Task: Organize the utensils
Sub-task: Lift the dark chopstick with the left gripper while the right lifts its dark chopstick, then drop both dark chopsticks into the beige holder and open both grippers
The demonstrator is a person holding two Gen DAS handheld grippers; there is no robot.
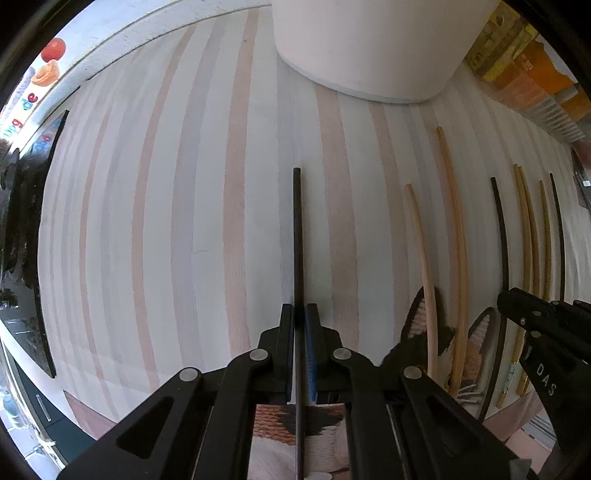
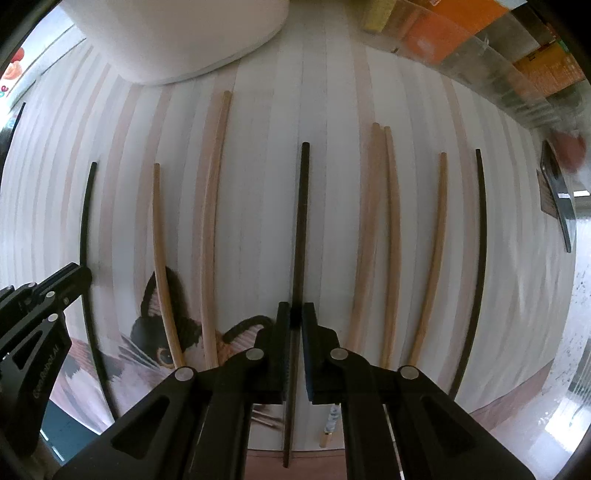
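My left gripper (image 1: 300,312) is shut on a black chopstick (image 1: 297,236) that points away over the striped mat (image 1: 166,221). My right gripper (image 2: 294,312) is shut on another black chopstick (image 2: 302,221). Several wooden chopsticks (image 2: 212,221) lie in a row on the mat, with two more at the right (image 2: 388,229). A third black chopstick (image 2: 476,258) lies at the far right. In the right wrist view the left gripper (image 2: 79,275) shows at the left, holding its black chopstick (image 2: 86,206). The right gripper (image 1: 508,297) shows at the right of the left wrist view.
A large white round container (image 1: 369,48) stands at the back of the mat. A cat-picture mat (image 2: 159,343) lies under the near ends of the wooden chopsticks. Orange and yellow boxes (image 2: 461,33) line the back right. A dark object (image 2: 557,199) lies at the right edge.
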